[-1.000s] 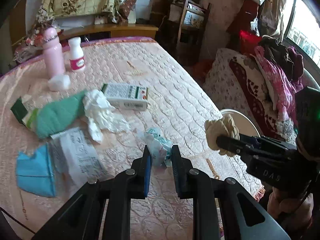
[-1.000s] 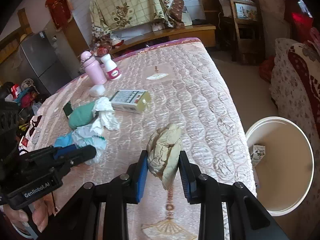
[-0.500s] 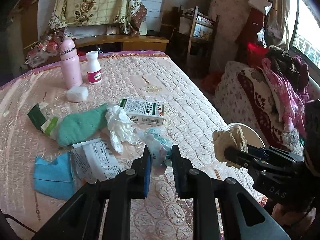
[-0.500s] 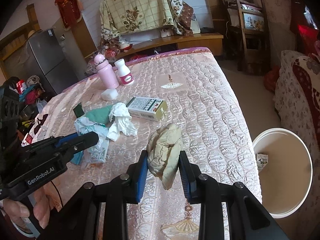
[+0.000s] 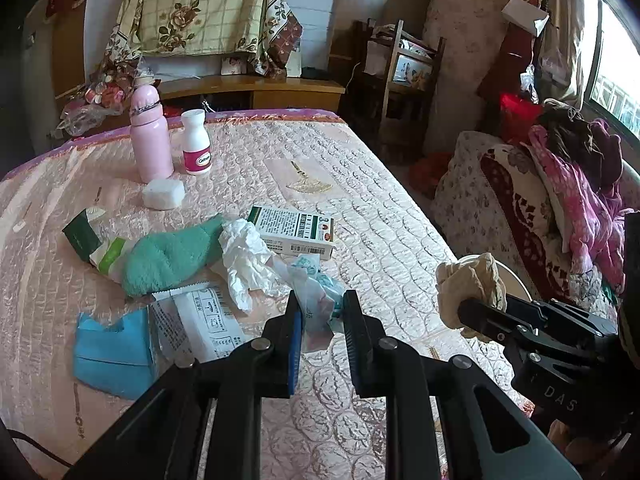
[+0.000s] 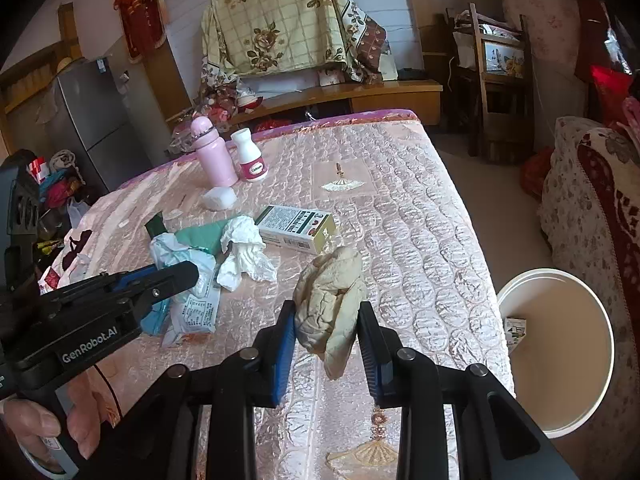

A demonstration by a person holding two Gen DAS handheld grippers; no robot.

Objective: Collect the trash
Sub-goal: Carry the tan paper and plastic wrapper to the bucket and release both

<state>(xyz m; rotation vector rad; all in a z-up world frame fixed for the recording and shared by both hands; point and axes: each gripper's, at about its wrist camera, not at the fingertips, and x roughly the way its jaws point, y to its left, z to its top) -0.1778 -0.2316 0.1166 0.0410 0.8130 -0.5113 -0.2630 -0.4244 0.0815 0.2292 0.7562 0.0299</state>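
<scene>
The left gripper (image 5: 319, 312) is clamped narrowly on a crumpled white-and-teal plastic wrapper (image 5: 314, 292), which sticks up between its blue-lined pads above the quilted pink bed cover (image 5: 380, 216). The right gripper (image 6: 327, 330) pinches a wadded beige paper ball (image 6: 330, 304) that bulges above and below its pads. Beyond the left gripper lie a crumpled white tissue (image 5: 244, 252), a green-and-white cardboard box (image 5: 294, 230) and a fuzzy green cloth (image 5: 168, 256); to its left sit a printed white sachet (image 5: 200, 322) and a flat blue packet (image 5: 114, 354). Farther off stand a pink bottle (image 5: 150, 136) and a small white bottle (image 5: 196, 142). To the right of the right gripper, on the floor beside the bed, stands a round white bin (image 6: 556, 364).
</scene>
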